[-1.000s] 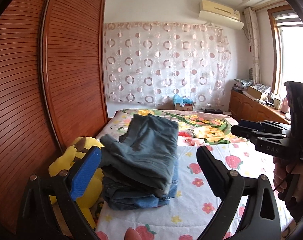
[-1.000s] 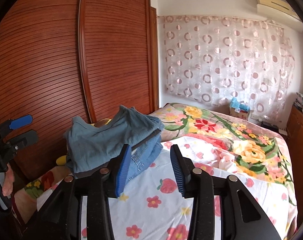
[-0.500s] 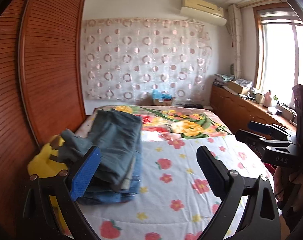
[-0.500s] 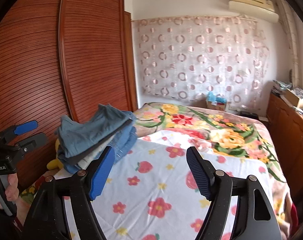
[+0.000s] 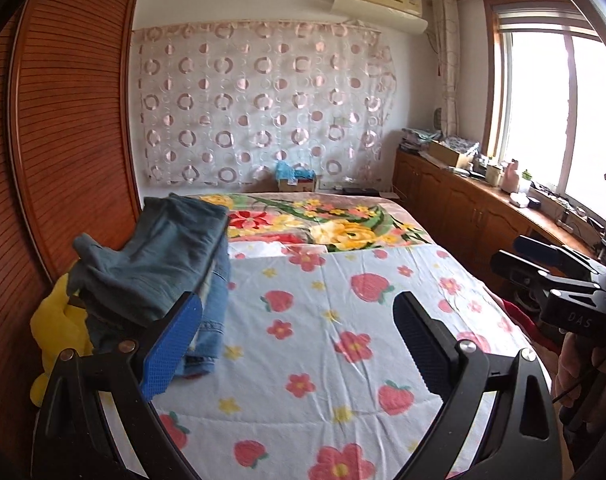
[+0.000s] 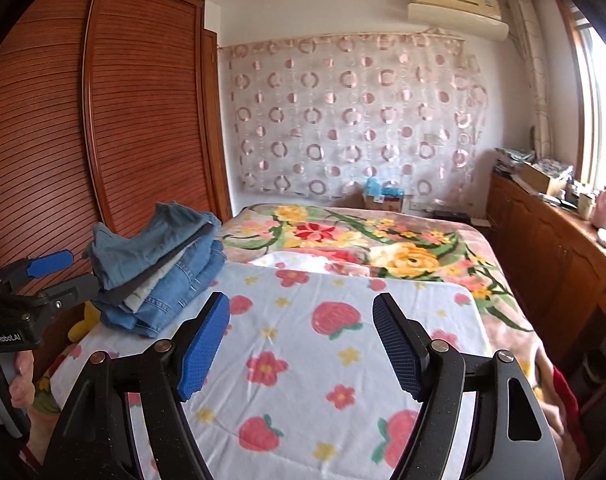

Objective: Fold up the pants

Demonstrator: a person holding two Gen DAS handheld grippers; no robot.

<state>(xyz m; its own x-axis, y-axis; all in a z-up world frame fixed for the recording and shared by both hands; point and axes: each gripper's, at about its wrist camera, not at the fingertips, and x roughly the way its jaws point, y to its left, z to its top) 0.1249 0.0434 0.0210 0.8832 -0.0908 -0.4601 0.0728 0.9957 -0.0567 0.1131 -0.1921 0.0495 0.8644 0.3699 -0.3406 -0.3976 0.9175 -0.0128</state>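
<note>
Left tool (image 5: 297, 334): jaws spread wide, nothing between the blue pads, held above the strawberry-print sheet (image 5: 343, 320). Right tool (image 6: 301, 346): likewise spread wide and holding nothing, over the same sheet.

Folded pants (image 6: 159, 268) lie in a stack at the left edge of the bed (image 6: 515, 320), on the side nearest the louvred wooden wardrobe (image 6: 123, 120). A grey-blue pair lies on top, with lighter denim beneath. The stack's upper layer sits askew, one corner raised. A yellow plush toy (image 5: 59, 332) is wedged between the stack and the wardrobe.

A cardboard box (image 6: 383, 198) with blue material showing stands beyond the far end of the bed, contents unclear.

The sheet is open across its middle and right side. A floral blanket (image 6: 383, 248) covers the far half of the bed. Low wooden cabinets (image 6: 551, 256) run along the right wall.
</note>
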